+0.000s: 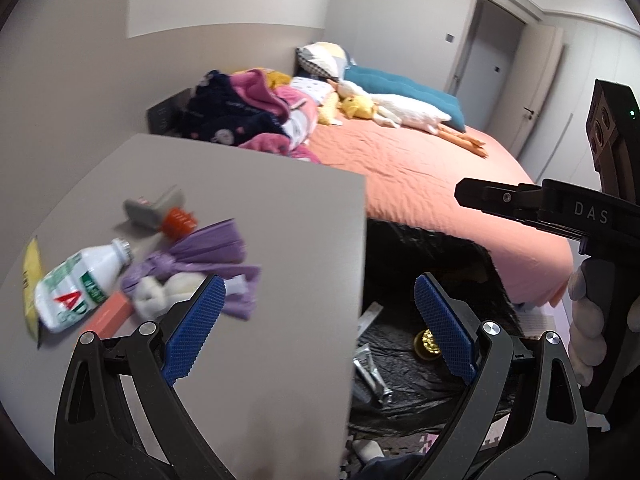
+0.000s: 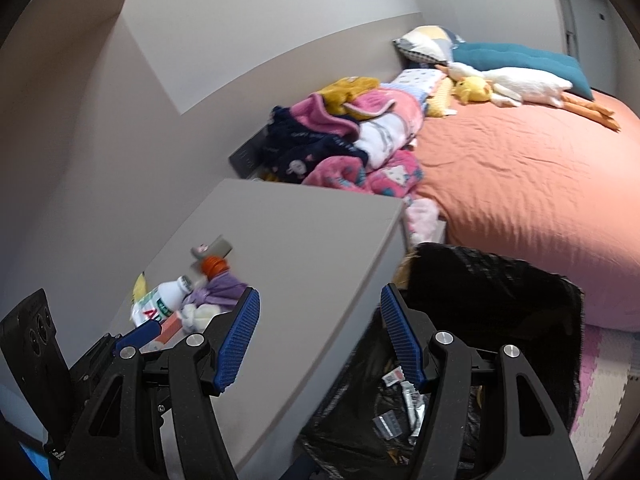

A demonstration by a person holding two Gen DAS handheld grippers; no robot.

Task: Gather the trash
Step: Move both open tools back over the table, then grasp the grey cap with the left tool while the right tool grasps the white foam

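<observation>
A small pile of trash lies at the left of the grey tabletop (image 1: 280, 240): a white bottle with a green label (image 1: 76, 284), a knotted purple bag (image 1: 208, 258), an orange cap (image 1: 180, 220), a crumpled white tissue (image 1: 156, 294), a yellow wrapper (image 1: 32, 276) and a salmon box (image 1: 112, 314). My left gripper (image 1: 320, 320) hangs open just right of the pile, nothing between its pads. My right gripper (image 2: 320, 336) is open too, straddling the table's edge and the black trash bag (image 2: 480, 300), which holds wrappers. The bottle (image 2: 168, 294) lies to its left.
A bed with an orange sheet (image 2: 520, 168) stands behind the bag, piled with clothes (image 2: 340, 140), pillows and plush toys. Grey walls close off the table's left and far sides. Pink and white foam mats (image 2: 600, 380) cover the floor. A gloved hand (image 1: 588, 320) holds the other gripper's handle.
</observation>
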